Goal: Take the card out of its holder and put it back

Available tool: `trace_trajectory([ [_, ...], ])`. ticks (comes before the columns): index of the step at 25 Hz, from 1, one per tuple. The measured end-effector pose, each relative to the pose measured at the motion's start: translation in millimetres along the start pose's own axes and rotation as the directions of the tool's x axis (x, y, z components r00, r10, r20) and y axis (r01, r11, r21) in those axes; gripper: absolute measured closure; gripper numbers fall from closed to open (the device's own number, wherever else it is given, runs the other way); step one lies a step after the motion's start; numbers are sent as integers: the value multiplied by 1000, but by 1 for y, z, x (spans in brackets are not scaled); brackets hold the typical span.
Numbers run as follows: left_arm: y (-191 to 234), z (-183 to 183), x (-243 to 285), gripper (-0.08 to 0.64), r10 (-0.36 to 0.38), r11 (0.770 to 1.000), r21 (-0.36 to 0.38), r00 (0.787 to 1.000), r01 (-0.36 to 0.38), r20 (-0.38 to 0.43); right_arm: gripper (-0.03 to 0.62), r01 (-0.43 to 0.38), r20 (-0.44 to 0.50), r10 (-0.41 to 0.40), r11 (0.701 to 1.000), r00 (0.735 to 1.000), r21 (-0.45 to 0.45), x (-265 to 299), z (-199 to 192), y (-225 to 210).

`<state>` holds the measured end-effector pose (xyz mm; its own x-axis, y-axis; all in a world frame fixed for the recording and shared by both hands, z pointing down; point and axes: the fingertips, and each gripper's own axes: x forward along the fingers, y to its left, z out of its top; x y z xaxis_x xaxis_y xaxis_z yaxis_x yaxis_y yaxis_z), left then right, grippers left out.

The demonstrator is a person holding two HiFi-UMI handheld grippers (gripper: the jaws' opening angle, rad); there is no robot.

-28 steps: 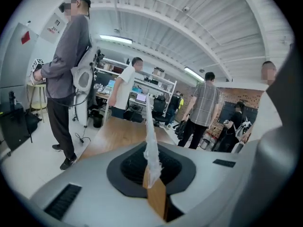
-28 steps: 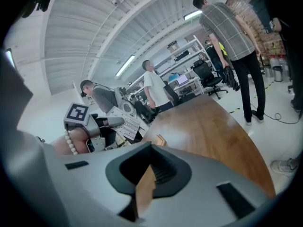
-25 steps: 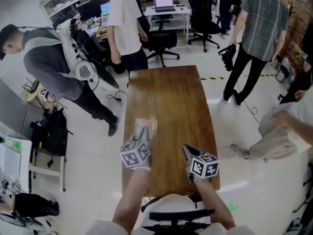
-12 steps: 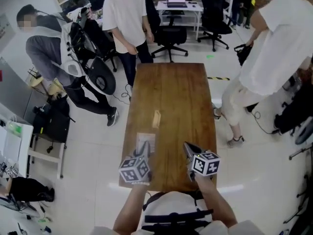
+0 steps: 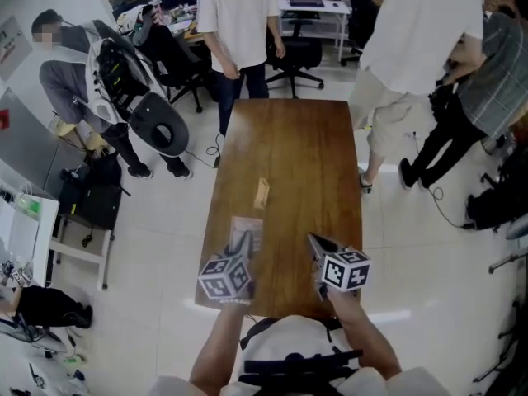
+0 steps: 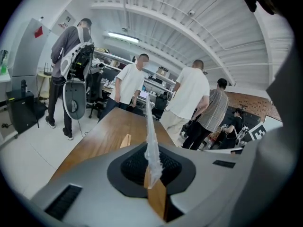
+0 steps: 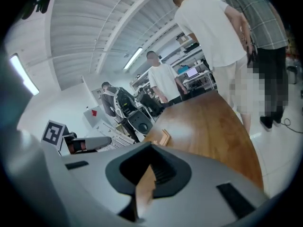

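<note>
My left gripper is shut on a clear plastic card, which it holds over the near left part of the wooden table. In the left gripper view the card stands edge-on, rising out of the closed jaws. The small wooden holder lies on the table beyond the card, apart from it and with nothing in it. The same holder also shows in the left gripper view. My right gripper hovers at the near right, shut and with nothing in it. From the right gripper view the holder is ahead and to the left.
Several people stand around the table's far end and right side, the nearest in a white shirt. A person with a backpack bends at the left. Office chairs and desks stand behind. A white shelf is at far left.
The left gripper drew the card out of the holder and back toward the near edge. The right gripper stayed put. People shifted around the table's far and right sides.
</note>
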<state>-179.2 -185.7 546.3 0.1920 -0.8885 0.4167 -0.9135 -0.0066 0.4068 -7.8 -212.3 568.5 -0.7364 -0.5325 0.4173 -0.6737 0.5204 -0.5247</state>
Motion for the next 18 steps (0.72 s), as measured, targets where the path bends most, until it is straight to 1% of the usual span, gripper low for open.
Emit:
trace_trajectory([
  [4, -4, -3, 16, 555, -1, 1000, 1, 1000, 1, -14, 581, -14, -1, 14, 1000, 1000, 3, -4, 1, -6],
  [8, 5, -2, 23, 555, 20, 1000, 1, 1000, -19, -22, 581, -15, 3, 15, 1000, 1000, 12, -5, -4, -7],
  [14, 13, 14, 39, 555, 47, 998, 31, 998, -46, -36, 581, -16, 10, 16, 999, 1000, 29, -3, 6, -11],
  [18, 28, 29, 58, 555, 63, 997, 45, 997, -61, -43, 581, -13, 9, 12, 999, 1000, 42, 1, 6, -13],
])
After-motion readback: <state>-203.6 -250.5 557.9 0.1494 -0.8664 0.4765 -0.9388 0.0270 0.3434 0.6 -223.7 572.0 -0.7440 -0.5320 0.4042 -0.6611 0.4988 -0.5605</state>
